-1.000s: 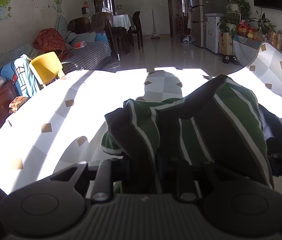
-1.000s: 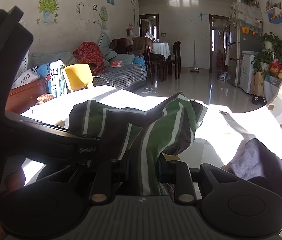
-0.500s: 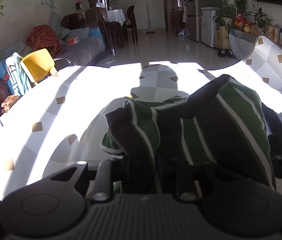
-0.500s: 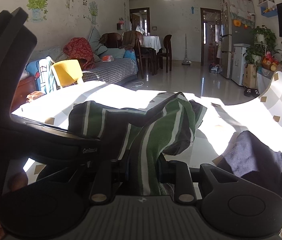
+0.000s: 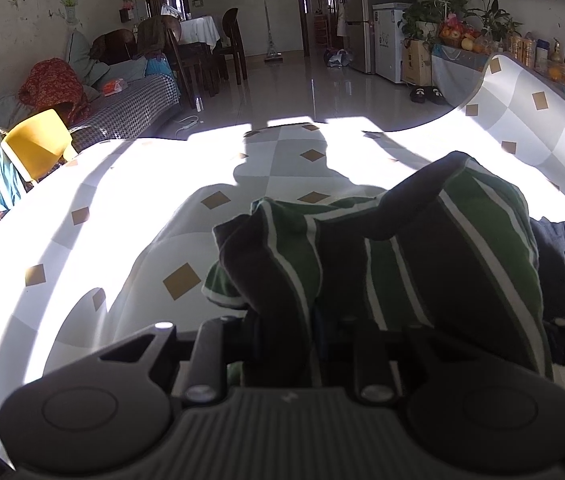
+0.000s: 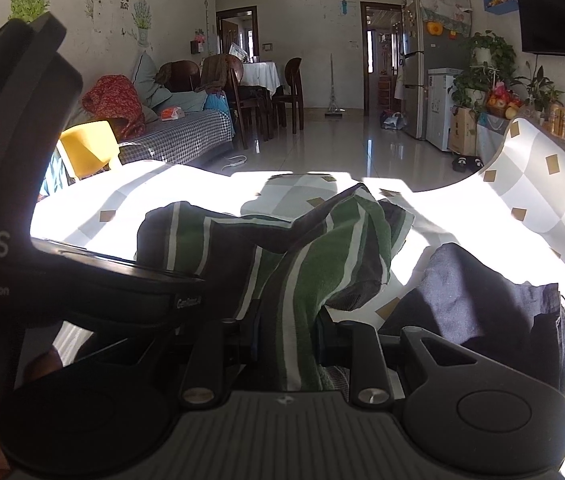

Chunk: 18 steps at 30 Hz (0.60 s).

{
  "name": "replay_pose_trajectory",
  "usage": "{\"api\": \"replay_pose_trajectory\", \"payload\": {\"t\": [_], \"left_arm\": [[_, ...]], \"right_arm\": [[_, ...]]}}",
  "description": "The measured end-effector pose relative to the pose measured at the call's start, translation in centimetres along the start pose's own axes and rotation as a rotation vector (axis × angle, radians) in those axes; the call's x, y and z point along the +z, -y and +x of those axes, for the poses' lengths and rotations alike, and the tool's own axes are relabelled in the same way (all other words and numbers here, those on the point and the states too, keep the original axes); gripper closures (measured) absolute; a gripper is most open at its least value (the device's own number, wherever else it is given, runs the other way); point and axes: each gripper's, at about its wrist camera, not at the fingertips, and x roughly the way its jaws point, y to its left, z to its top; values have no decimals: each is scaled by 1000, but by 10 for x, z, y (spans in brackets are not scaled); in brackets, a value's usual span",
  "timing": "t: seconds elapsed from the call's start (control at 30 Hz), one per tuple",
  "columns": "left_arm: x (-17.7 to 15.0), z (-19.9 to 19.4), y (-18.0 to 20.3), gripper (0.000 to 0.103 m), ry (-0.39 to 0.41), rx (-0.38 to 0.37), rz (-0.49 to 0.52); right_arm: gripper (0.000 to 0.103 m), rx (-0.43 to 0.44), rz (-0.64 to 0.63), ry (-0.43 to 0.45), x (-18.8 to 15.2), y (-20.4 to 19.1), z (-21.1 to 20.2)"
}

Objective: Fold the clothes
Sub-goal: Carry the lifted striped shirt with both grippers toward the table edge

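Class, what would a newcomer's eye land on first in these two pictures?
The green striped garment, bunched in mid-frame and pinched by both the left gripper and the right gripper. Then the sunlit checked tablecloth beneath it, and a dark navy cloth lying to its right.

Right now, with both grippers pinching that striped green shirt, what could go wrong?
The striped shirt is bunched between the left gripper and right gripper, so a fold could set in crooked. The dark blue garment lies right beside it and might get dragged along. The checked tablecloth may shift or wrinkle underneath.
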Motion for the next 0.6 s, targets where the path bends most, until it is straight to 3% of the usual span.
{"api": "replay_pose_trajectory", "payload": {"t": [0.6], "left_arm": [[18, 34, 44, 81, -38, -20, 21]], "right_arm": [[79, -37, 24, -42, 5, 39, 19]]}}
